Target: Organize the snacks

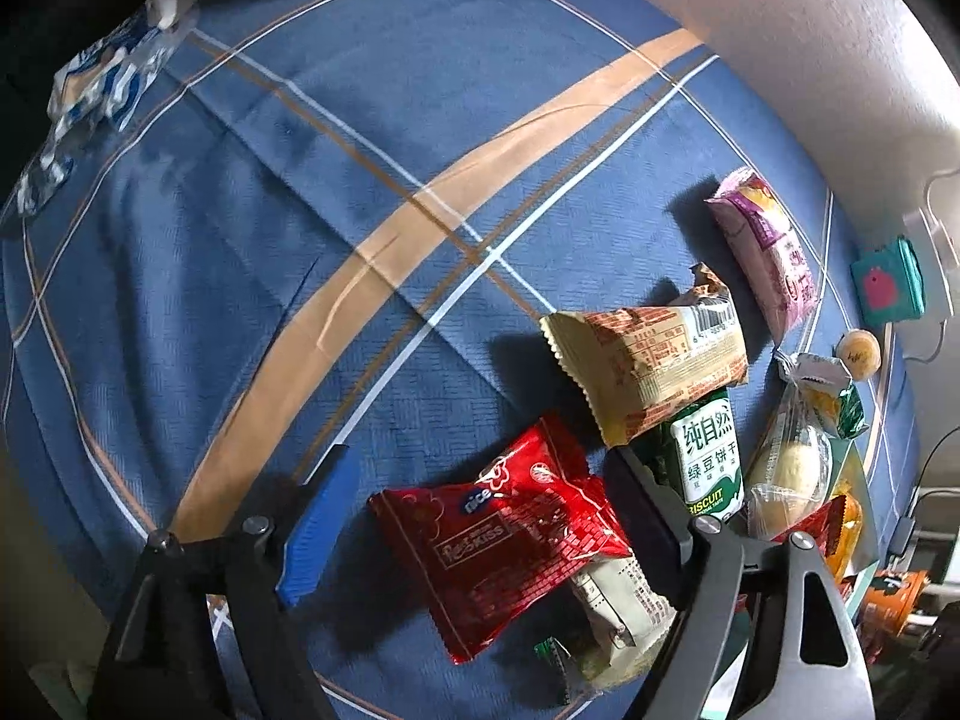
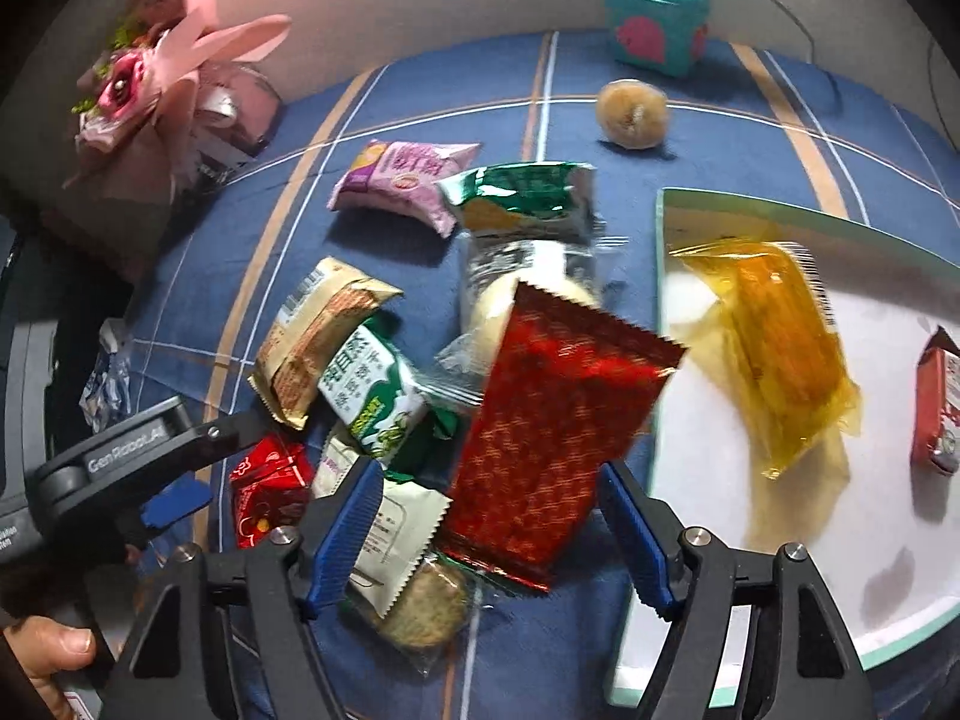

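Snack packet, red foil: light, crinkly, slippery, contents likely crushable; grip at sealed near edge. Right gripper spread around it, contact unclear. Left gripper spread over red Kiss packet.

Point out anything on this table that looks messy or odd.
The snacks lie in a jumbled heap: the tan packet overlaps the green biscuit pack. A crumpled blue-white wrapper sits alone at the cloth's far edge, apart from the rest.

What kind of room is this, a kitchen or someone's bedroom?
Probably a home, though which room is unclear: a blue plaid cloth covers the surface against a plain wall, wrapped snacks like the red foil packet lie scattered, and a pink ribboned gift bouquet stands nearby.
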`<state>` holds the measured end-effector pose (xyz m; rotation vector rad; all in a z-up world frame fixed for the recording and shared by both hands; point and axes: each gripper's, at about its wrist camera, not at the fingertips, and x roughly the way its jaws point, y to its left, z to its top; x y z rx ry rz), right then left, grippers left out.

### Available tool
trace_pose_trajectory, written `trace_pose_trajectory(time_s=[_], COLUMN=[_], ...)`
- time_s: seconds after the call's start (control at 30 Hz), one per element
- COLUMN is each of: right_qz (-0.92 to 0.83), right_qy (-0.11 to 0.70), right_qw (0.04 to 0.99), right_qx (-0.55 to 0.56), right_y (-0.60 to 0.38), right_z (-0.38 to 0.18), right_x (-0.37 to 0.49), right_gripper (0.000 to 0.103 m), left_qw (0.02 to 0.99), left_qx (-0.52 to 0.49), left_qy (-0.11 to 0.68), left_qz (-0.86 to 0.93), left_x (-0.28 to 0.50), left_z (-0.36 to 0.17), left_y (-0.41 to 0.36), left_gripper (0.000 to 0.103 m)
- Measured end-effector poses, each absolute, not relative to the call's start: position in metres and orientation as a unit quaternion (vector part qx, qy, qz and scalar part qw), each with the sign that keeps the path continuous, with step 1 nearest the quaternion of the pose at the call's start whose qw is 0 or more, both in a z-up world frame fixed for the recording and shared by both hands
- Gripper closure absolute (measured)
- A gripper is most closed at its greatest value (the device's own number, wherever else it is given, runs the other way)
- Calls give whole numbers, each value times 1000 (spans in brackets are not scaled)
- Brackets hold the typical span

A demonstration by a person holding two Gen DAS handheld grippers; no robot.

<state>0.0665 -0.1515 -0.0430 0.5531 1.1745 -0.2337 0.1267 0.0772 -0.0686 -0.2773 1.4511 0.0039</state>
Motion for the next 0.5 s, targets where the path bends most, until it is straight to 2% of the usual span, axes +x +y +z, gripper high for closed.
trace_pose_trajectory(time_s=[0.3, 0.5], right_qz=[-100, -98], right_qy=[556, 560], right_qw=[778, 783], right_qx=[275, 251], right_y=[-154, -144], right_z=[-55, -62], right_x=[69, 81], right_gripper=[26, 27], left_qw=[713, 711], left_qx=[-151, -143], left_qy=[685, 688], left_qz=[1, -2], left_x=[116, 116], left_z=[-90, -105], left_y=[74, 67], left_gripper=[19, 19])
